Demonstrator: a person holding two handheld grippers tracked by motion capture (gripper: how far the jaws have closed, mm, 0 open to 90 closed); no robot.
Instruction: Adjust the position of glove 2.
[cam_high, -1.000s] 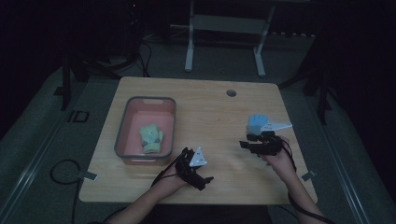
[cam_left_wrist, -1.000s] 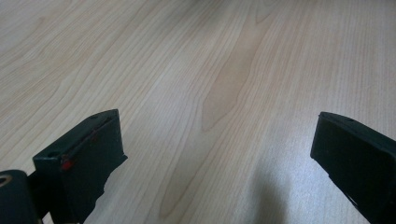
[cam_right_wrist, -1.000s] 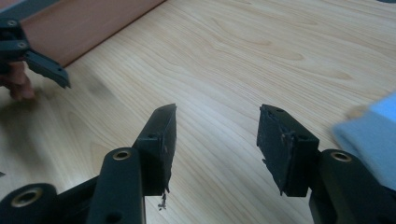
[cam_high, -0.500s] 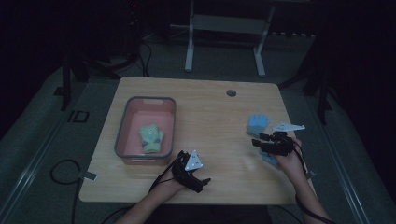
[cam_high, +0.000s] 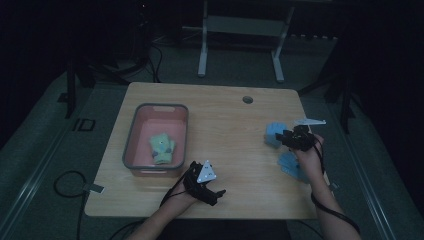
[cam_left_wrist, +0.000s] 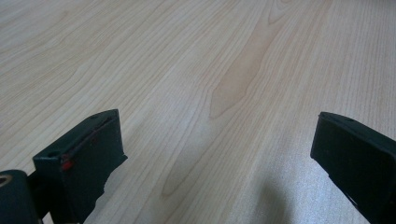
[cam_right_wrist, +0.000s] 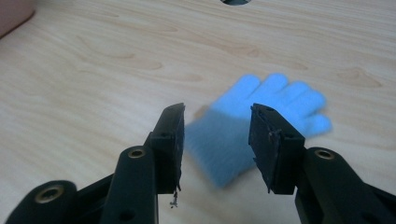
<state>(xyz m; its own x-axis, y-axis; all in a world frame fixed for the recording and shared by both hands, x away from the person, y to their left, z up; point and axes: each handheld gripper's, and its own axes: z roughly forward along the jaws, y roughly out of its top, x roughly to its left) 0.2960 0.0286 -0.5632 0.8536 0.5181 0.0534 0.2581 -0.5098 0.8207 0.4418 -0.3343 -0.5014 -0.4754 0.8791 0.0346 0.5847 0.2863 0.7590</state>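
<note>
A light blue glove (cam_right_wrist: 275, 100) lies flat on the wooden table (cam_high: 225, 120), fingers pointing away in the right gripper view. My right gripper (cam_right_wrist: 217, 140) is open. Its jaws have just been closing, and they stand on either side of the glove's cuff without clearly pressing on it. In the high view that glove (cam_high: 273, 134) sits just left of the right gripper (cam_high: 286, 138). A second blue glove (cam_high: 291, 165) lies partly under the person's right hand. My left gripper (cam_left_wrist: 215, 163) is open over bare wood, low near the table's front edge (cam_high: 206, 186).
A pink tray with a grey rim (cam_high: 131, 145) stands on the left half of the table and holds a green glove (cam_high: 161, 148). There is a round cable hole (cam_high: 247, 99) near the far edge. A metal stand (cam_high: 240, 30) is on the floor beyond.
The right hand has shifted to the right and slightly farther away, staying beside the blue glove. Its jaws stand narrower. The left hand and gripper have stayed put.
</note>
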